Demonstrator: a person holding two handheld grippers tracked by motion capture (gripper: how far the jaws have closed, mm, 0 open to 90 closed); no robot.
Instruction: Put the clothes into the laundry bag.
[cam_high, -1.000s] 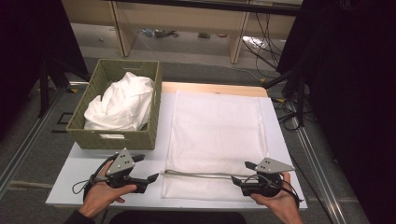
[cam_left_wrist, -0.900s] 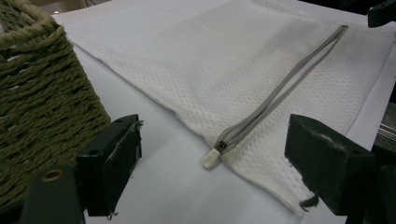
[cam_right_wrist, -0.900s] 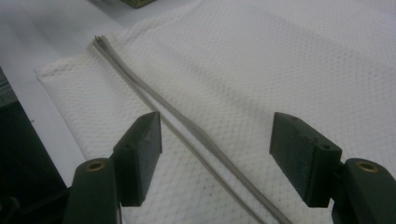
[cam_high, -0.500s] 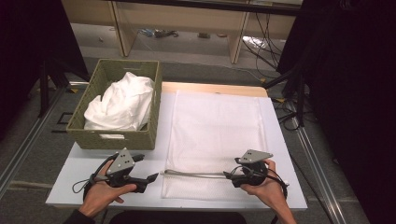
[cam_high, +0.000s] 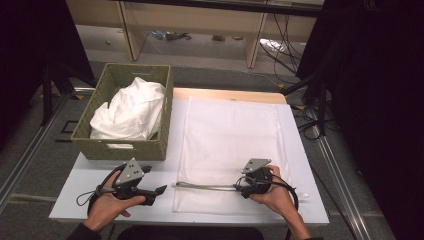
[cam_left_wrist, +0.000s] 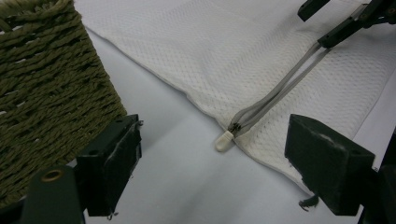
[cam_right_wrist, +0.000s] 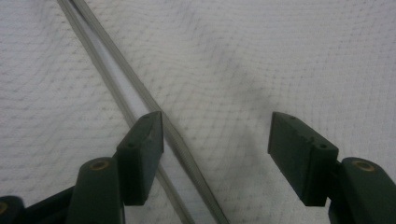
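Clearly the work centres on the white mesh laundry bag (cam_high: 231, 155), lying flat on the white table (cam_high: 75, 200) with its grey zipper (cam_high: 205, 186) running across the near end, open along most of its length. The zipper pull (cam_left_wrist: 224, 140), a small pale tab, sits at the bag's 9 o'clock corner. To my eye the bag is light, limp and slightly slippery on the smooth top, so it would slide or bunch if dragged; the zipper tape is the firmest part, and the sensible holds are the pull tab and the tape beside it.

The right gripper (cam_high: 246, 188) is at 5 o'clock on the bag, low over the zipper. Its jaws have just been closing a little but stand wide apart, one pad (cam_right_wrist: 140, 156) touching the zipper's edge, nothing pinched. The left gripper (cam_high: 159, 190) rests on the bare table at 9 o'clock from the pull, jaws apart and empty, aimed at the tab.

A woven green basket (cam_high: 120, 150) stands at 10 o'clock from the bag, just beside it, holding crumpled white cloth (cam_high: 131, 110).

Whether the bag has anything inside I cannot tell. The right hand (cam_high: 272, 192) covers part of the bag's near right corner.
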